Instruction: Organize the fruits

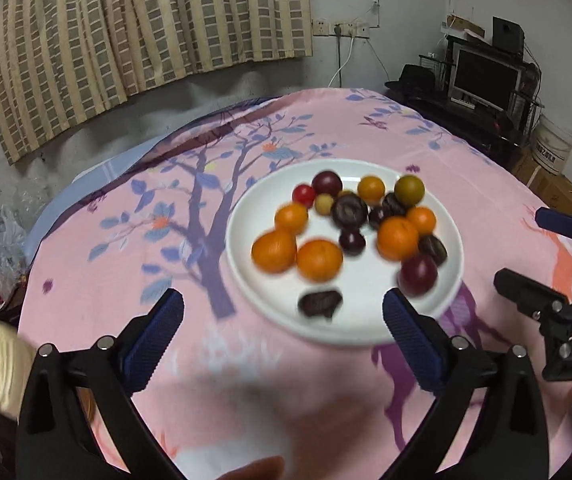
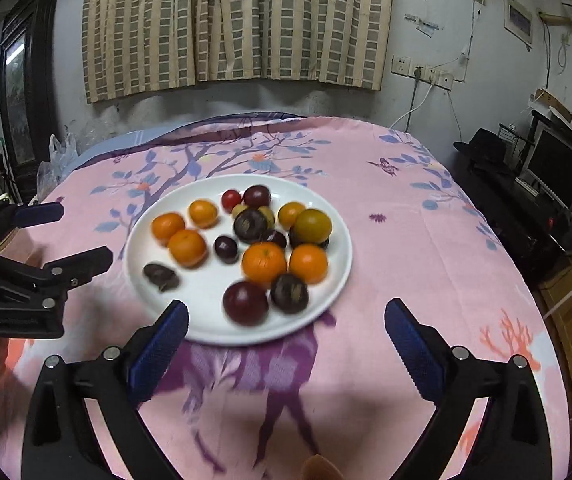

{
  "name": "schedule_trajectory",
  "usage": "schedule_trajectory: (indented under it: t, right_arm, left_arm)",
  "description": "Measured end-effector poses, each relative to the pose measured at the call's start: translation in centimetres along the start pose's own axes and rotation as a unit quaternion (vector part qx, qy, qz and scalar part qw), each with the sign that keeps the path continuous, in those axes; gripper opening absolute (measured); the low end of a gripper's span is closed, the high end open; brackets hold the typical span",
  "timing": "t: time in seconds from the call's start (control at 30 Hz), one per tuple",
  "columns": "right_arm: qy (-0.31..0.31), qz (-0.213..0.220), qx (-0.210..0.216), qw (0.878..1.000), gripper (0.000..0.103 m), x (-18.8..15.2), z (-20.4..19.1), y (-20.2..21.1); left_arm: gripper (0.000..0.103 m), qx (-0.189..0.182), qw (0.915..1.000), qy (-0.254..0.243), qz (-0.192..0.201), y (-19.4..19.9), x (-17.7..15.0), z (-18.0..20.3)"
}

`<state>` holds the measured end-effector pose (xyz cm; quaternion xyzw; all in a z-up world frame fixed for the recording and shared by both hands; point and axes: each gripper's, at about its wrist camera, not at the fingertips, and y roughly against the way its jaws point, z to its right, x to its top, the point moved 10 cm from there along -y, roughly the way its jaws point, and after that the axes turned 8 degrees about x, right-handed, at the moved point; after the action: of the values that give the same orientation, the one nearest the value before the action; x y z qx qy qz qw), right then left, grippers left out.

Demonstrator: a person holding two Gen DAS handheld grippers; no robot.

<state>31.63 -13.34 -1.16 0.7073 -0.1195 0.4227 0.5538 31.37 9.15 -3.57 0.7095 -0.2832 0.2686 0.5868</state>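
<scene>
A white plate (image 1: 246, 276) (image 2: 202, 292) sits on the pink floral cloth and holds several mixed fruits. Among them are orange tangerines (image 1: 319, 260) (image 2: 264, 262), dark purple plums (image 1: 418, 274) (image 2: 245, 303), a small red tomato (image 1: 303, 195) (image 2: 231, 199) and a yellow-green plum (image 1: 409, 189) (image 2: 313, 225). A dark shrivelled piece (image 1: 319, 303) (image 2: 160, 275) lies near the front rim. My left gripper (image 1: 284, 304) (image 2: 84, 232) is open just short of the plate's near edge, nothing between its blue pads. My right gripper (image 2: 286, 308) (image 1: 521, 246) is open too, beside it, also with nothing in it.
The pink cloth (image 2: 405, 264) covers a round table. A striped curtain (image 2: 238, 20) hangs on the wall behind. To the right are a dark stand with a monitor (image 1: 485, 76), a white bucket (image 1: 553, 144) and cardboard boxes. Plastic bags (image 1: 6, 248) lie to the left.
</scene>
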Motion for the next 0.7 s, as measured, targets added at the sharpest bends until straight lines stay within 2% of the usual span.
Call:
schedule_trajectory:
  t: [0.17, 0.3, 0.5, 0.7]
  right_arm:
    - [-0.006, 0.003, 0.009, 1.0, 0.099, -3.3, -1.9, 3.0]
    - [-0.008, -0.002, 0.013, 1.0, 0.099, -5.3, -2.8, 4.5]
    - [-0.012, -0.007, 0.008, 1.0, 0.099, -6.9, -3.4, 5.5]
    - [-0.012, -0.013, 0.006, 1.0, 0.099, -7.7, -3.5, 5.6]
  left_arm:
    - [0.098, -0.01, 0.9997, 0.019, -0.007, 3.2, -4.8, -0.5]
    - [0.098, -0.018, 0.9993, 0.031, -0.009, 4.4, -7.5, -0.6]
    - [0.098, -0.007, 0.9994, 0.034, -0.006, 4.7, -8.9, -0.8]
    - [0.098, -0.013, 0.9993, 0.034, -0.005, 4.8, -9.2, -0.6]
